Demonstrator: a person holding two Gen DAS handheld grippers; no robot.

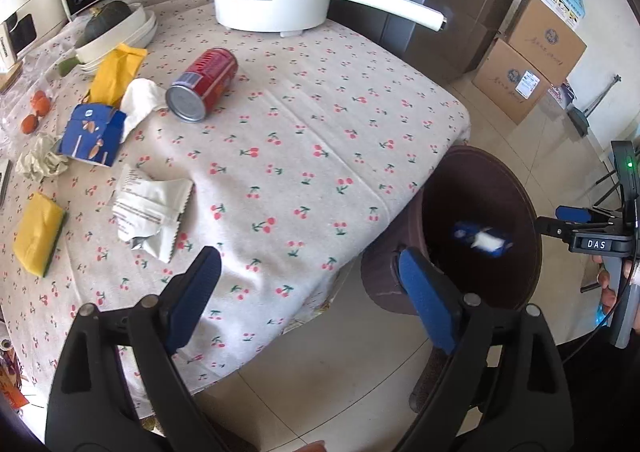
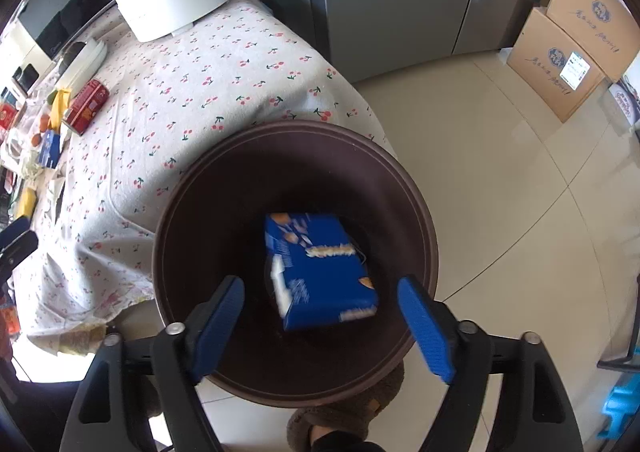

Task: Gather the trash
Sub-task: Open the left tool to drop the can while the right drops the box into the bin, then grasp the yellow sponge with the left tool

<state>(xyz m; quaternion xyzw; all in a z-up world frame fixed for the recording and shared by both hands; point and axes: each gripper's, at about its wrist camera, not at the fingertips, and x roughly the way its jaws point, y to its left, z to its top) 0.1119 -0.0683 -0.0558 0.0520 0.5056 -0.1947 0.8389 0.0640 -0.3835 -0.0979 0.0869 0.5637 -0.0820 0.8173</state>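
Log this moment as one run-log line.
right gripper: open above brown bin | blue box: blurred, inside bin | left gripper: open, empty, at table corner | red can, wrappers: on table

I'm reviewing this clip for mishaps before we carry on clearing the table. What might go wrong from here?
1. The red soda can lies on its side on the cherry-print tablecloth; a nudge may roll it.
2. The dark brown round trash bin stands off the table's corner, so light items like the torn white wrapper might miss it.
3. The yellow sponge sits near the trash and could be binned by mistake.
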